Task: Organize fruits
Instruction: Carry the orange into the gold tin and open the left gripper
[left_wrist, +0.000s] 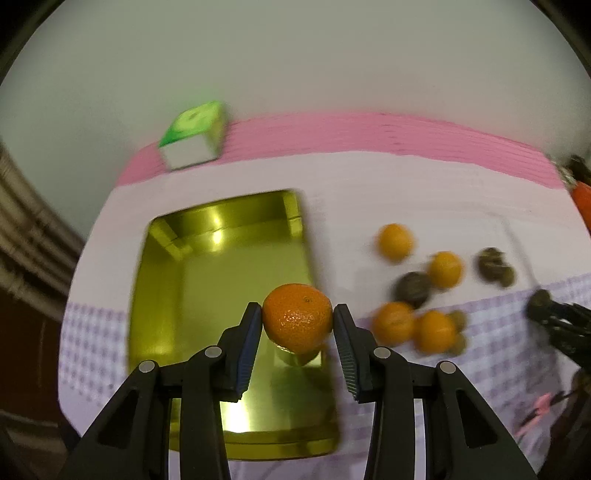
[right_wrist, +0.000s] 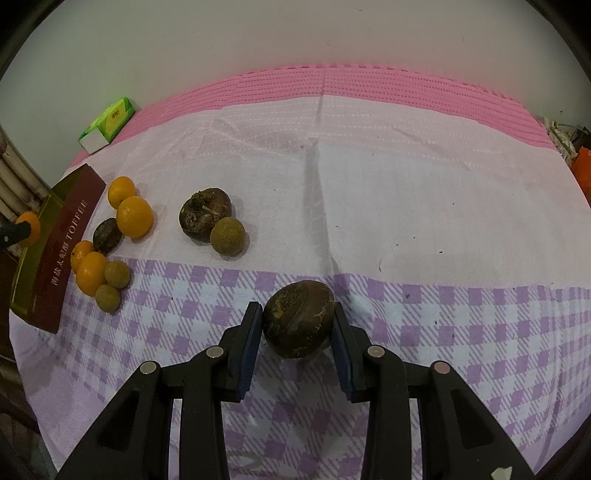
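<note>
The desk (right_wrist: 406, 206) is covered with a cloth that is pink at the far edge, pale in the middle and purple-checked at the near side. On its left part stands an open golden tin (left_wrist: 221, 266), which carries the word TOFFEE on its dark red side in the right wrist view. A green and white box (right_wrist: 107, 123) lies at the far left corner.

The left tongs (left_wrist: 297, 319) are closed on an orange (left_wrist: 297, 317), both pads touching its sides, and they hold it above the near right part of the tin. The right tongs (right_wrist: 297, 319) grip a dark brown fruit (right_wrist: 298, 317) in the same way, over the checked cloth.

Just beside the tin lies a group of four small oranges (right_wrist: 134, 216) with a dark fruit (right_wrist: 107, 235) between them and two olive-green round fruits (right_wrist: 117, 274) at the near end. A little to the right, apart from this group, another dark fruit (right_wrist: 205, 214) touches one more olive-green fruit (right_wrist: 227, 235).
</note>
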